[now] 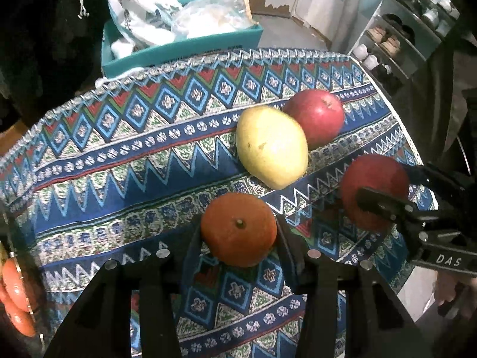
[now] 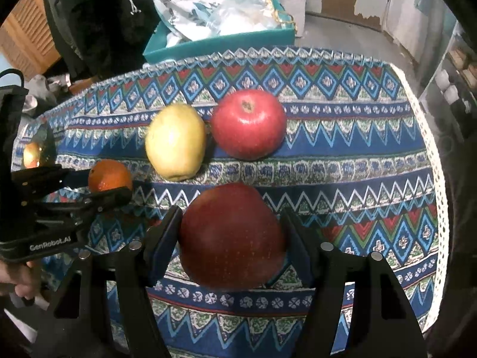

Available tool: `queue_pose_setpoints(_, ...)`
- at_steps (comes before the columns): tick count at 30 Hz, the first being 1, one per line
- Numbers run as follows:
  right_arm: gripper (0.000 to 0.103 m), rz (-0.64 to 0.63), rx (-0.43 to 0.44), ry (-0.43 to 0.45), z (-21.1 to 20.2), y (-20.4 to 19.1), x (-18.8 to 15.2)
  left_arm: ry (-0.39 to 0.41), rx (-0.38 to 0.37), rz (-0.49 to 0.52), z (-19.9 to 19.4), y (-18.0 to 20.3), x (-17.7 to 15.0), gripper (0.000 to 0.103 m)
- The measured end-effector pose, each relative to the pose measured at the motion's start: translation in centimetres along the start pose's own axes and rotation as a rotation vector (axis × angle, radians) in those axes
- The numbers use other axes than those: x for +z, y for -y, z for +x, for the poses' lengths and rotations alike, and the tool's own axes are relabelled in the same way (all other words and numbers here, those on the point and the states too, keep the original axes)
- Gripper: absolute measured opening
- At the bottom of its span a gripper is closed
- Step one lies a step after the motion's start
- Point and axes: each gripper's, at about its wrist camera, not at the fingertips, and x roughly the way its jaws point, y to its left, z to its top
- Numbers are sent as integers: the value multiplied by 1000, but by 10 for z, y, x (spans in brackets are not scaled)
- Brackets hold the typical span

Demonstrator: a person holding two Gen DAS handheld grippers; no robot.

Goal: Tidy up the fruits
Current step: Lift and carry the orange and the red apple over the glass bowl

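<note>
In the left wrist view, the left gripper (image 1: 238, 232) was clamped on an orange (image 1: 238, 229) across its widest part, just above the patterned tablecloth (image 1: 119, 161). The orange looked firm and light, with a dimpled peel giving the pads good purchase. Ahead and to the right lay a yellow pear (image 1: 272, 146) touching a red apple (image 1: 314, 117).

In the right wrist view, the right gripper (image 2: 234, 240) was closed on a large red apple (image 2: 232, 235) at its sides. It seemed heavier, hard and waxy, so likely slippery; blur hid whether it rested on the cloth. The yellow pear (image 2: 176, 141) and second apple (image 2: 249, 123) lay beyond the fingertips.
</note>
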Motion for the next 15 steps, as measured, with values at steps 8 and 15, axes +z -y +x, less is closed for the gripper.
queue_pose_setpoints(8,68,-27,4,58,-24,-16,13,63,-5,-11,-36,-3,-1,48)
queue_pose_setpoints(15,68,-59,7,114,-48,-37,23,137,20,-12,-71,-7,-1,48)
